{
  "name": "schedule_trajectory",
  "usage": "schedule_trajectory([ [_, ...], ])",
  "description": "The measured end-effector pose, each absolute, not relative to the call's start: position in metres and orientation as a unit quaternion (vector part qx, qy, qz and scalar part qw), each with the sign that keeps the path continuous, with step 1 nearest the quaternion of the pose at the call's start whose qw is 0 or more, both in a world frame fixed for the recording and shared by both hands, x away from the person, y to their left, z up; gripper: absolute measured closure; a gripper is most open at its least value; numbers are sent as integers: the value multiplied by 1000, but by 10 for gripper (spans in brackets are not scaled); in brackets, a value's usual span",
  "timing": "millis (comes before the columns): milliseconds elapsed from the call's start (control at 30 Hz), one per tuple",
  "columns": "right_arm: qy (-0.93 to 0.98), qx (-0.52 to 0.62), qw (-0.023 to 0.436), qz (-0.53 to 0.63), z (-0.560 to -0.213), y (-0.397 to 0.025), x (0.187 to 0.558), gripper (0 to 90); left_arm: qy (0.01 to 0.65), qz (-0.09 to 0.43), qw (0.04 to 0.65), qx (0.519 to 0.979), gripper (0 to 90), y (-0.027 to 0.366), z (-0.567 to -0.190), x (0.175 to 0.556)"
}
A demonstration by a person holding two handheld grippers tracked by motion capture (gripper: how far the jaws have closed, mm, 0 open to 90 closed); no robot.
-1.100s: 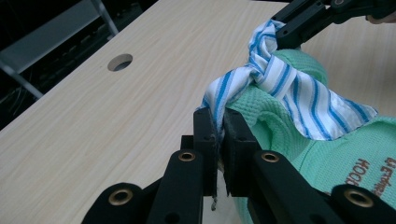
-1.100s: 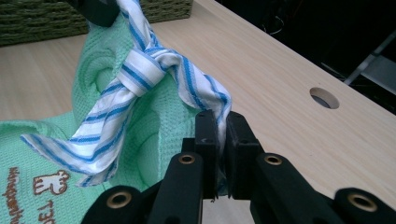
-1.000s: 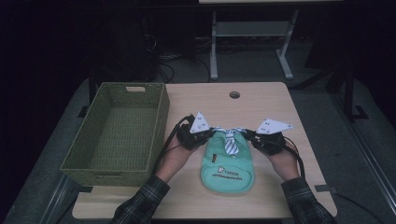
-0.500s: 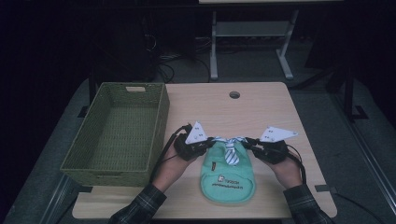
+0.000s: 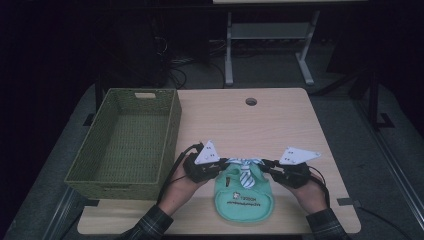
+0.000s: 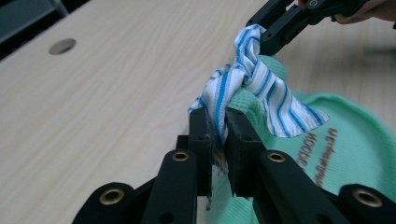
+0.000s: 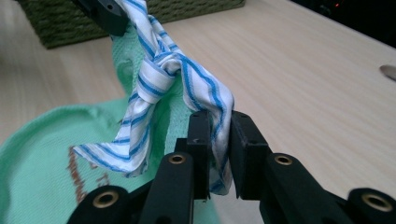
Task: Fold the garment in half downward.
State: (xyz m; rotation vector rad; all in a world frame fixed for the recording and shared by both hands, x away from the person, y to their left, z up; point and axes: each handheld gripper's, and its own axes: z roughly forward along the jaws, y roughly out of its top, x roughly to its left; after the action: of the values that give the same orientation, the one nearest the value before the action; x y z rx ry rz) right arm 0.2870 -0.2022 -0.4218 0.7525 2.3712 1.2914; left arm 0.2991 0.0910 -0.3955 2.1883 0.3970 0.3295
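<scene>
Left fingers [image 6: 215, 140] and right fingers [image 7: 219, 140] each pinch one collar end [image 5: 245, 162]; green bib [image 5: 245, 197] hangs between them.

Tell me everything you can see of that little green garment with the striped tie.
The green garment is a small mint-coloured knit piece with a rounded lower edge and brownish lettering on its front. A blue-and-white striped tie, knotted in the middle, sits at its collar. Its body lies flat at the near edge of the wooden table, beside a woven basket. The left gripper and right gripper each pinch one side of the collar.
</scene>
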Motion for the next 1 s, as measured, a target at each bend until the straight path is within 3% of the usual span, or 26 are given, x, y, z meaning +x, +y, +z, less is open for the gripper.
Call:
schedule_trajectory([
  [333, 850, 262, 141, 436, -434, -204, 271, 819, 151, 101, 402, 897, 815, 87, -415, 287],
  [433, 855, 262, 137, 426, -440, -202, 271, 822, 143, 109, 375, 910, 817, 83, -423, 289],
  [800, 862, 266, 141, 408, -450, -194, 286, 826, 153, 126, 370, 908, 826, 83, -426, 305],
  [1000, 854, 267, 130, 428, -444, -202, 280, 735, 152, 105, 383, 905, 751, 88, -421, 293],
])
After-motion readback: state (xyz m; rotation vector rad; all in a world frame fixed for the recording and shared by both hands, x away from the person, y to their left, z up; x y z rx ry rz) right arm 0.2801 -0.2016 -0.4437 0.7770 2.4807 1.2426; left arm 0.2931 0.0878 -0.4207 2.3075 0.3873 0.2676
